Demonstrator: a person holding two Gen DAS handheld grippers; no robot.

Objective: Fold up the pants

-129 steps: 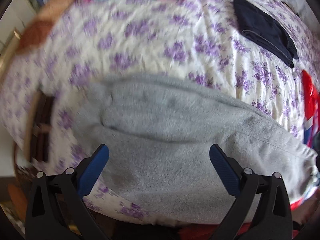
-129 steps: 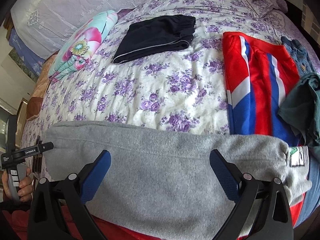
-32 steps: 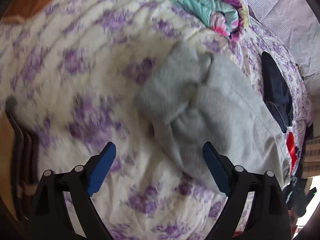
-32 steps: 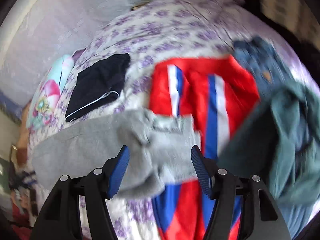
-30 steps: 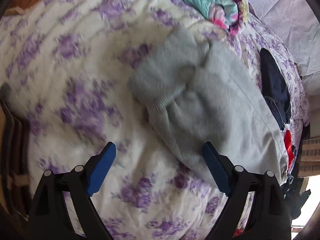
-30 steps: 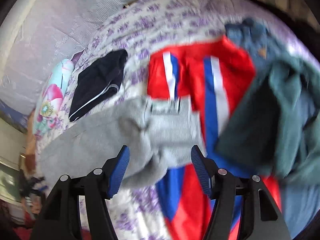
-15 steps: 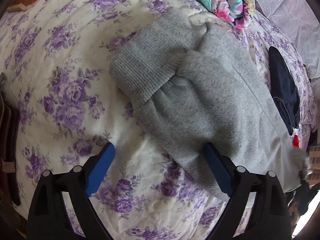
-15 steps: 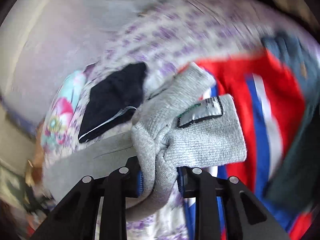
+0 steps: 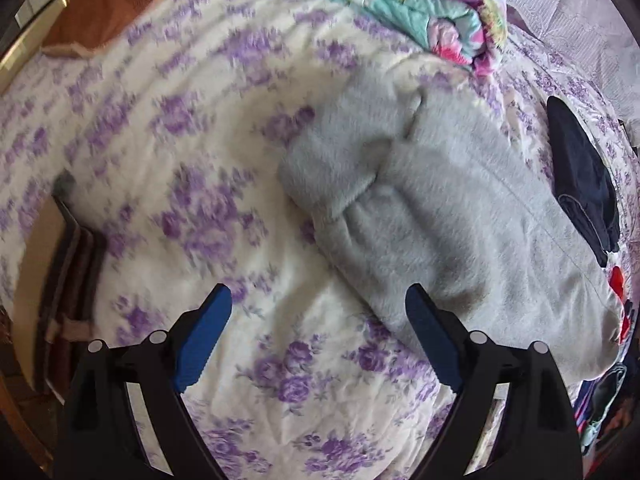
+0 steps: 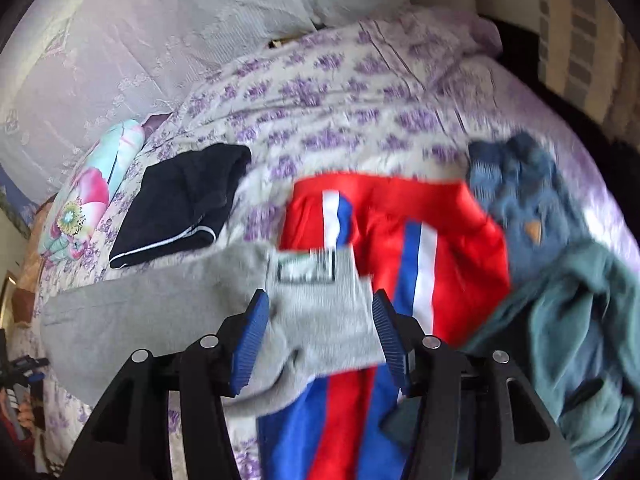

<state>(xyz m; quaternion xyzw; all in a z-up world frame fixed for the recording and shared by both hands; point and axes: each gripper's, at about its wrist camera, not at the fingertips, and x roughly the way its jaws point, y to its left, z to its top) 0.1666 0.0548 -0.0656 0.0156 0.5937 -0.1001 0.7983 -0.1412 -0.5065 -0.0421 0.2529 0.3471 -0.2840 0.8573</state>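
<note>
Fingers of the left gripper (image 9: 318, 336) stand wide apart, blue pads bare, nothing between them but the purple-flowered bedspread (image 9: 208, 216) below; they touch nothing. Grey pants (image 9: 432, 216) lie on that bedspread from about 12 o'clock down to 4 o'clock of the left wrist view, ribbed cuff end turned over on itself near centre, the right pad just beside the grey cloth's lower edge; contact cannot be judged. Folded floral quilt (image 9: 420, 4) sits at 1 o'clock, a dark folded garment (image 9: 580, 176) at 3 o'clock. Right gripper (image 10: 320, 328): jaws about half apart and just been opening; the pants' ribbed end with its label lies between the pads, which no longer pinch it, though the picture is blurred and light contact at the left pad cannot be excluded. From there the grey cloth runs toward 9 o'clock. Red garment with white and blue stripes (image 10: 440, 232) lies under and beyond the cuff, at 2 o'clock; blue and teal clothes (image 10: 568, 280) at 3 o'clock.
</note>
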